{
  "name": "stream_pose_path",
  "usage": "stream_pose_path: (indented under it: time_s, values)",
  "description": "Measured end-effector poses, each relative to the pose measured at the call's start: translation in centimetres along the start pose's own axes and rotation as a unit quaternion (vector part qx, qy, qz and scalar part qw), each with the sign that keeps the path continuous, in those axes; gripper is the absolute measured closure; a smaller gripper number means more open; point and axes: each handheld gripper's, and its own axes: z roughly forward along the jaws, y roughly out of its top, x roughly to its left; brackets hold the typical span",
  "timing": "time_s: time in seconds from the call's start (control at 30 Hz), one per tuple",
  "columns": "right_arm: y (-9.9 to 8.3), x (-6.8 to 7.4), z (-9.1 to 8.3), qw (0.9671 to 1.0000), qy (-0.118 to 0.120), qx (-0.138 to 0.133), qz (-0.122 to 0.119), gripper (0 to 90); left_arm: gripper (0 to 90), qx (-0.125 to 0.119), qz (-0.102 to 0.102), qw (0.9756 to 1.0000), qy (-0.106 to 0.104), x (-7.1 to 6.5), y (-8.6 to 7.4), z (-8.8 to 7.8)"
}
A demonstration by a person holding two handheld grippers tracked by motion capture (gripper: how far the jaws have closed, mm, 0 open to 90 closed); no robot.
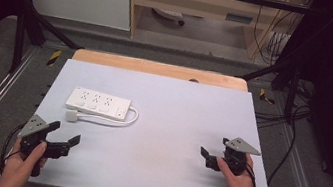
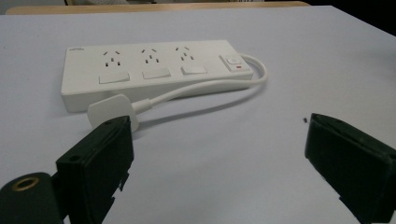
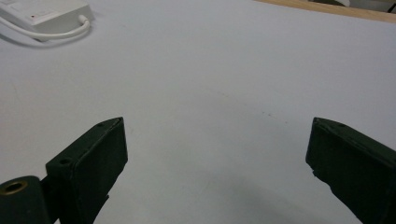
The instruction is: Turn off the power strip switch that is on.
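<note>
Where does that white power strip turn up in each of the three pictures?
High view: the power strip lies on the left half of the table, beyond the left tool.
Left gripper view: it fills the upper left, plug in front of it.
Right gripper view: just its switch end peeks in at the top left corner.
Shared landmark: the white cable looping from the switch end.

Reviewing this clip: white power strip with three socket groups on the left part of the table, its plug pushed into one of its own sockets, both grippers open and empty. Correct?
Not quite. The plug is not in a socket: it lies loose on the table in front of the power strip, as the left gripper view shows. The rest holds: three socket groups, left gripper and right gripper open and empty.
</note>
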Motion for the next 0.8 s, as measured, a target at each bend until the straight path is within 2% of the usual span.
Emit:
stream_pose_path:
  time_s: [0.8]
  values:
    - [0.23,0.47,-0.34,0.9999,0.005,-0.01,-0.012,5.4,7.1,-0.002,0.002,1.0,-0.009,-0.52,0.14,0.11]
